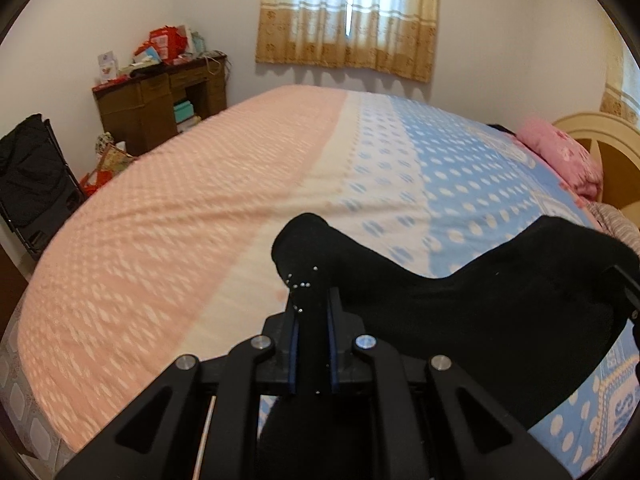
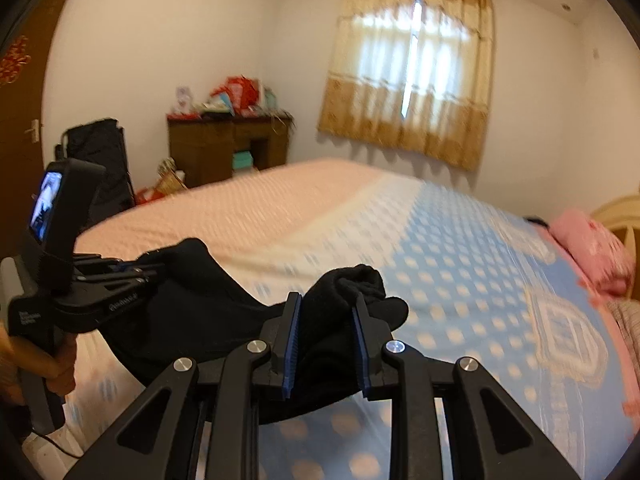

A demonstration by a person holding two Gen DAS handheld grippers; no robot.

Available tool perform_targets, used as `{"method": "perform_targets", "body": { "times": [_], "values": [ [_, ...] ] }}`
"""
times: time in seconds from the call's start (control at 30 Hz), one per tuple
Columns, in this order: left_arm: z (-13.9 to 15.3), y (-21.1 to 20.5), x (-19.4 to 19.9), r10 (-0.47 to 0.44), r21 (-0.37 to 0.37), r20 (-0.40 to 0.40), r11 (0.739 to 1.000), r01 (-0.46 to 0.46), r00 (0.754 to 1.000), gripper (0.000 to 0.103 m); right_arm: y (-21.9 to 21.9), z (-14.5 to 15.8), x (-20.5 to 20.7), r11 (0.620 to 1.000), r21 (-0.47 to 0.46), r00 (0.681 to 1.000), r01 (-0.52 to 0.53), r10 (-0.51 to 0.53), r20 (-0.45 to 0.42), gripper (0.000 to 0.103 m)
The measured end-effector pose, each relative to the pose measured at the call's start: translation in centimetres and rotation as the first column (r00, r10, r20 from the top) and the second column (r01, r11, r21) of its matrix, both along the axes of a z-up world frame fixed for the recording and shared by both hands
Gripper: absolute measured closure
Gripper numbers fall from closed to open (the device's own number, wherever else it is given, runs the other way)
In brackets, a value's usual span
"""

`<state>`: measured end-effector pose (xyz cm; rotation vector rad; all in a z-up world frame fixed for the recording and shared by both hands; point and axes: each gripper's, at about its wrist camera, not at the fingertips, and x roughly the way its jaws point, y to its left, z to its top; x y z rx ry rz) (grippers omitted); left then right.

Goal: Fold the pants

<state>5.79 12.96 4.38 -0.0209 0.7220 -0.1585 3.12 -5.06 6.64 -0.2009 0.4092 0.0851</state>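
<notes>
Over the bed [image 1: 200,200], with its pink and blue dotted cover, black pants [image 1: 500,312] hang lifted clear of the cover, stretched in a sagging span between two tools. Beyond the bed stand a curtained window [image 1: 348,16], a cluttered wooden desk [image 1: 160,100] and, by the headboard, a pink pillow [image 1: 560,156].

The left hand-held gripper [image 1: 314,304] is clamped fully shut on one bunched end of the cloth, which pokes up past its fingertips. The right hand-held gripper [image 2: 326,312] stands a little wider, its blue pads pressing a thicker wad of the other end. In the right wrist view a hand [image 2: 60,368] grips the left tool's handle.

The step in hand looks like carrying the pants by two corners, either to spread them or to bring one half over the other; which end is waistband cannot be told. The next move likely calls for keeping both grips firm and the span taut and level, then lowering the cloth evenly onto the cover so no wrinkles or twists set in.
</notes>
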Motion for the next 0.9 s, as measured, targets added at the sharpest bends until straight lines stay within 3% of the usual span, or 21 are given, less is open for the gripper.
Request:
{"method": "perform_targets", "body": {
  "times": [0.1, 0.17, 0.27, 0.37, 0.43, 0.53, 0.57, 0.6, 0.67, 0.73, 0.83, 0.9],
  "values": [
    [1.1, 1.5, 1.5, 0.045, 0.024, 0.037, 0.999, -0.046, 0.998, 0.091, 1.5, -0.5, 2.1, 0.998, 0.010, 0.997, -0.057, 0.056, 0.058, 0.079],
    [1.7, 2.6, 2.7, 0.078, 0.045, 0.058, 0.996, -0.081, 0.995, 0.091, 2.0, -2.1, 4.0, 0.997, 0.025, 0.996, -0.078, 0.077, 0.045, 0.079],
    [1.7, 3.9, 4.4, 0.119, 0.090, 0.080, 0.988, -0.126, 0.990, 0.091, 2.0, -7.1, 7.2, 0.993, 0.071, 0.992, -0.093, 0.099, -0.082, 0.078],
    [-0.5, 4.9, 6.0, 0.150, 0.132, 0.065, 0.979, -0.157, 0.987, 0.089, 1.7, -12.9, 9.7, 0.995, 0.058, 0.955, -0.084, 0.097, -0.282, 0.078],
    [-3.6, 5.2, 7.1, 0.161, 0.159, -0.001, 0.974, -0.159, 0.987, 0.087, 1.4, -14.5, 9.0, 0.996, 0.038, 0.949, -0.084, 0.092, -0.302, 0.069],
    [-8.1, 5.6, 8.1, 0.202, 0.204, -0.103, 0.963, -0.178, 0.974, 0.079, 1.0, -14.3, 7.4, 0.996, -0.044, 0.962, -0.071, 0.057, -0.266, 0.039],
    [-8.8, 5.8, 7.9, 0.211, 0.209, -0.095, 0.960, -0.187, 0.973, 0.074, 0.7, -14.1, 7.0, 0.996, -0.052, 0.962, -0.071, 0.054, -0.267, 0.036],
    [-9.0, 5.9, 7.4, 0.220, 0.216, -0.053, 0.955, -0.204, 0.974, 0.068, 0.1, -13.7, 6.6, 0.996, -0.040, 0.959, -0.074, 0.060, -0.277, 0.036],
    [-8.9, 6.0, 7.1, 0.255, 0.266, -0.011, 0.933, -0.243, 0.967, 0.032, -1.0, -12.9, 6.0, 0.998, -0.025, 0.960, -0.051, 0.042, -0.276, 0.036],
    [-8.4, 6.8, 6.9, 0.263, 0.277, 0.008, 0.926, -0.254, 0.965, 0.026, -1.5, -11.7, 5.1, 1.000, -0.019, 0.974, -0.020, 0.015, -0.224, 0.036],
    [-7.6, 8.3, 6.5, 0.286, 0.233, -0.010, 0.933, -0.276, 0.958, 0.021, -0.6, -9.5, 4.7, 0.999, 0.024, 0.989, -0.038, 0.041, -0.140, 0.036],
    [-7.2, 8.5, 5.9, 0.302, 0.208, -0.004, 0.933, -0.295, 0.953, 0.021, 0.9, -9.1, 5.0, 0.998, 0.038, 0.987, -0.056, 0.061, -0.146, 0.036]
  ]
}}
